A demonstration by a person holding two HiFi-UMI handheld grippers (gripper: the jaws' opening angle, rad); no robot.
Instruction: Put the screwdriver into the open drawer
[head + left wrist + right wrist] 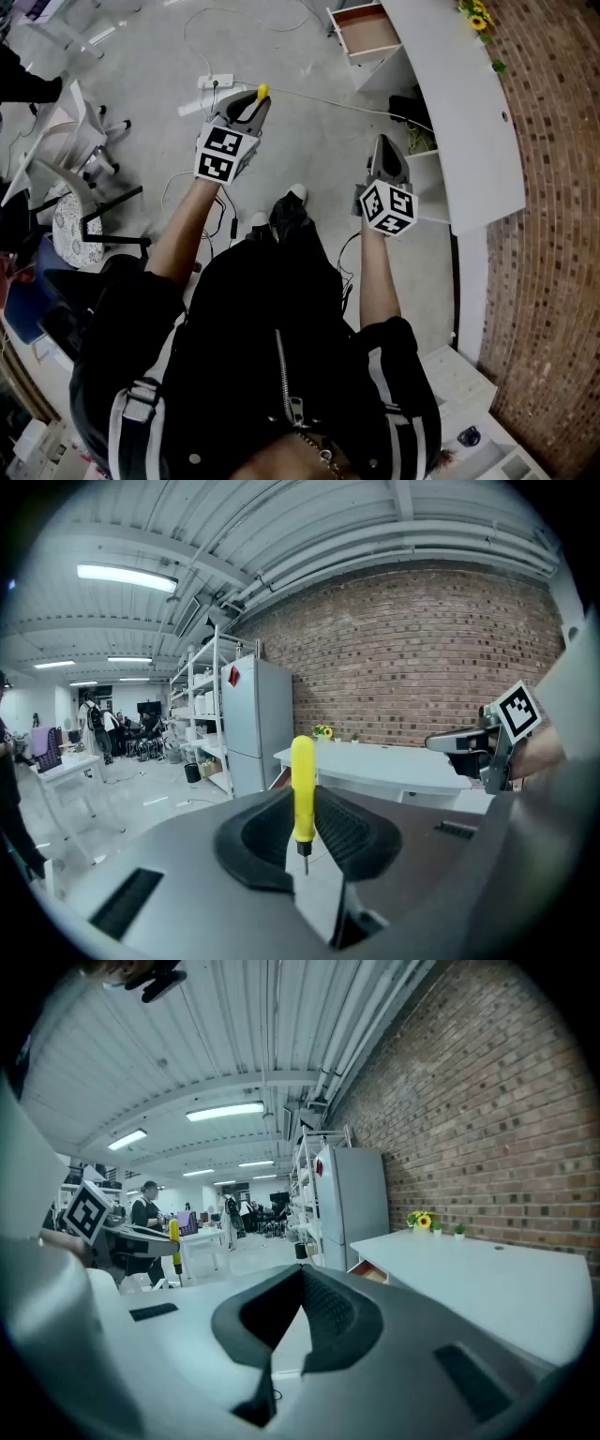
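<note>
The yellow-handled screwdriver (302, 794) stands upright between the jaws of my left gripper (304, 855), which is shut on its lower handle, the short metal tip pointing down. In the head view the left gripper (256, 103) is held out ahead over the grey floor, the yellow handle (262, 91) poking past its tip. My right gripper (382, 142) hangs to the right, close to the white desk (469, 112), shut with nothing in it (302, 1271). The open drawer (367, 30) juts from the desk's far end, its brown bottom (370, 1271) bare. It lies well ahead of both grippers.
A white power strip (214, 82) and loose cables lie on the floor ahead. White chairs (80, 141) stand at left. A brick wall (553, 187) runs along the right behind the desk. A grey fridge (258, 724) and shelves stand past the desk; sunflowers (478, 17) sit on it.
</note>
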